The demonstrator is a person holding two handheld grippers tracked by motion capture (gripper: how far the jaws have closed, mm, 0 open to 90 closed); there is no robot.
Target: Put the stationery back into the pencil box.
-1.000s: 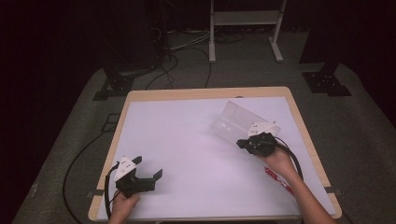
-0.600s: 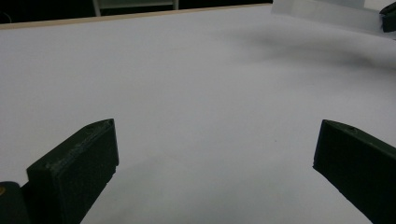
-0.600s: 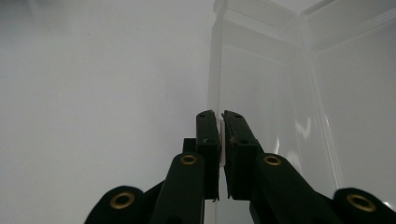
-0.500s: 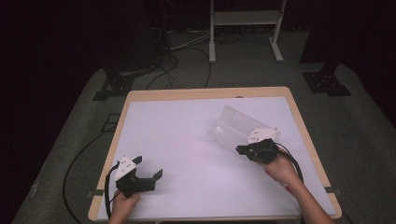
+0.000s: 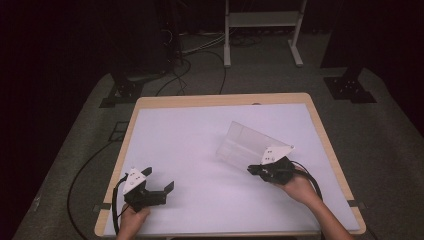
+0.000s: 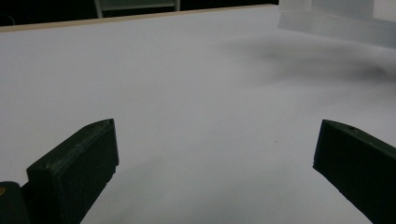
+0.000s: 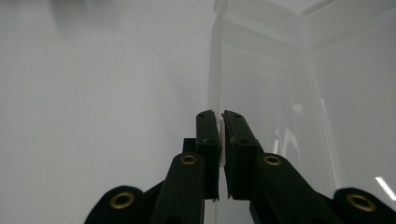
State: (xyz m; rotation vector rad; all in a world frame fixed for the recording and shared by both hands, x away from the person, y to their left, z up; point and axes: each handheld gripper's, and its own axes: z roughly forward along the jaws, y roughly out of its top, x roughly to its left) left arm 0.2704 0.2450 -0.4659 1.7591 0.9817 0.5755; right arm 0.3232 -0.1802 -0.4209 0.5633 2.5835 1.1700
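The right gripper (image 5: 256,170) pinches a wall of the clear plastic box (image 5: 245,145), while the left gripper (image 5: 159,184), well apart from the box, has its fingers wide.

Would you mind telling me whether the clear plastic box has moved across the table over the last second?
Yes. The clear plastic box, pinched by the right hand-held gripper, has slid away from the table's right edge toward the middle and nearer the person.

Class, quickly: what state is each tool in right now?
Left tool: open, holding nothing.
Right tool: closed on the wall of the clear plastic box.
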